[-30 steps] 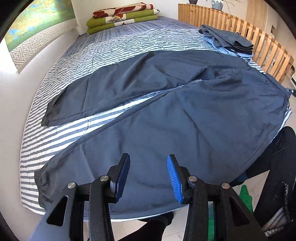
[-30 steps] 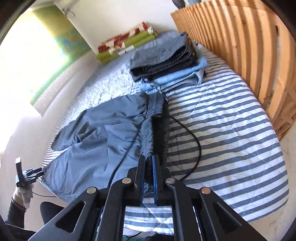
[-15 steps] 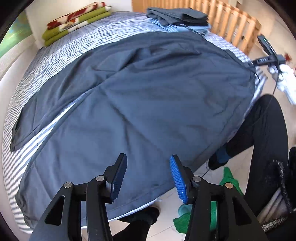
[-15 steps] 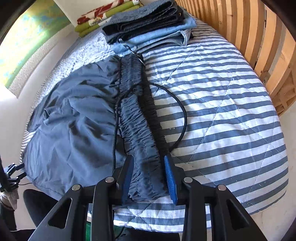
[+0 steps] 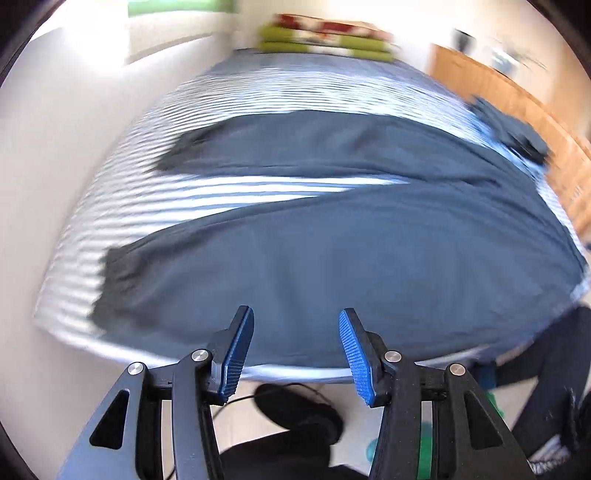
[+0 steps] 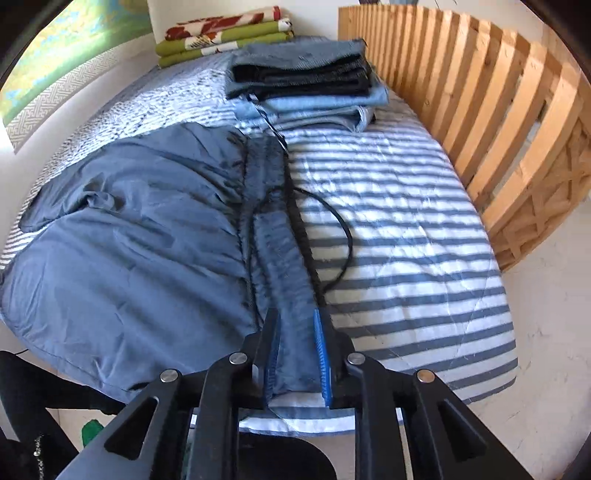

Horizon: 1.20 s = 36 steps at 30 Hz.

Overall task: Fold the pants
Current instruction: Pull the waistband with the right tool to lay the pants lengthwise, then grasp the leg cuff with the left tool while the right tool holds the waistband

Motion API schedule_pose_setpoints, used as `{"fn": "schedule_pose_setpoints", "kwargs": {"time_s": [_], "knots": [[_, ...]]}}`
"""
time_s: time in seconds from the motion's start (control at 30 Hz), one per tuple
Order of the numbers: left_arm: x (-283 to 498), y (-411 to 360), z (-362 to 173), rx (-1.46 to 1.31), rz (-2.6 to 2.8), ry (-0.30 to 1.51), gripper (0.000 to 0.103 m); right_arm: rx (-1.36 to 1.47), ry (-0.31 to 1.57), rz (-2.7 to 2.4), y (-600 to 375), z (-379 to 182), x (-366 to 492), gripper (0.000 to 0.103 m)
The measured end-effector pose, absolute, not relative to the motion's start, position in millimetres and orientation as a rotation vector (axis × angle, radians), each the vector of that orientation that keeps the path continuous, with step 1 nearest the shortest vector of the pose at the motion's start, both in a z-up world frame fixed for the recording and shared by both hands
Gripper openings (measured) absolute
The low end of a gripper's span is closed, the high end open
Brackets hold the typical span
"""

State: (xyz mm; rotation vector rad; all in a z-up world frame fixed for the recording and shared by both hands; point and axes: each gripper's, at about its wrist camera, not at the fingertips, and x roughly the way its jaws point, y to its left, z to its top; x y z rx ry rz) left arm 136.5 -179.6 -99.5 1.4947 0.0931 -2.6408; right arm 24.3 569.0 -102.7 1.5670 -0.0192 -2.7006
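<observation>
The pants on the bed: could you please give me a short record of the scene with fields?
pants: dark blue pants, spread flat on striped bed, legs apart
waistband: gathered band near bed edge, between right gripper fingers, which have just been closing
drawcord: black cord looped on bedcover beside waistband
left gripper: open, empty, over near leg
stack: folded clothes beyond waistband, by wooden slats
blankets: folded green and red pile at far end

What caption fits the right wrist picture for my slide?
Right gripper closing its fingers around the waistband of blue pants on a striped bed.
</observation>
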Motion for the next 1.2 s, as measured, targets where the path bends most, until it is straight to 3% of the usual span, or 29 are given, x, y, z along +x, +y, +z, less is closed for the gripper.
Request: {"fn": "schedule_pose_setpoints", "kwargs": {"time_s": [0.23,0.5,0.7,0.73,0.8,0.83,0.87,0.97,1.07,1.13,1.17,1.2], "knots": [[162.4,-318.2,-120.2,1.369,-2.346,0.439,0.055,1.274,0.37,-2.435,427.6,-79.9,31.8,0.019],[148.1,-360.9,-143.7,1.377,-2.334,0.549,0.063,1.184,0.598,-2.16,306.9,-108.8,45.3,0.02],[127.2,-371.3,-160.4,1.424,-2.349,0.513,0.063,1.226,0.693,-2.027,278.9,-128.1,56.2,0.027],[123.8,-371.9,-163.4,1.428,-2.351,0.503,0.06,1.239,0.698,-2.0,277.7,-130.3,58.8,0.027],[119.4,-369.1,-167.8,1.444,-2.353,0.481,0.037,1.253,0.705,-1.957,275.3,-133.3,65.0,0.028],[117.7,-368.3,-170.1,1.455,-2.34,0.465,0.02,1.25,0.712,-1.94,273.5,-133.9,68.9,0.028],[115.7,-368.2,-172.8,1.458,-2.328,0.453,0.015,1.243,0.726,-1.924,272.5,-134.2,73.4,0.029],[115.9,-369.4,-174.6,1.443,-2.329,0.463,0.005,1.213,0.84,-1.898,264.8,-141.5,86.2,0.035],[120.4,-371.1,-169.6,1.419,-2.339,0.481,0.002,1.203,0.944,-1.897,260.9,-153.1,90.5,0.035],[122.4,-371.5,-164.4,1.408,-2.348,0.475,0.002,1.236,0.91,-1.913,265.3,-153.9,84.2,0.022],[123.5,-371.8,-161.1,1.399,-2.352,0.475,0.001,1.25,0.879,-1.915,268.5,-151.9,79.8,0.01],[124.0,-371.8,-157.5,1.391,-2.36,0.479,0.001,1.257,0.846,-1.925,272.0,-148.4,75.9,0.007]]}}
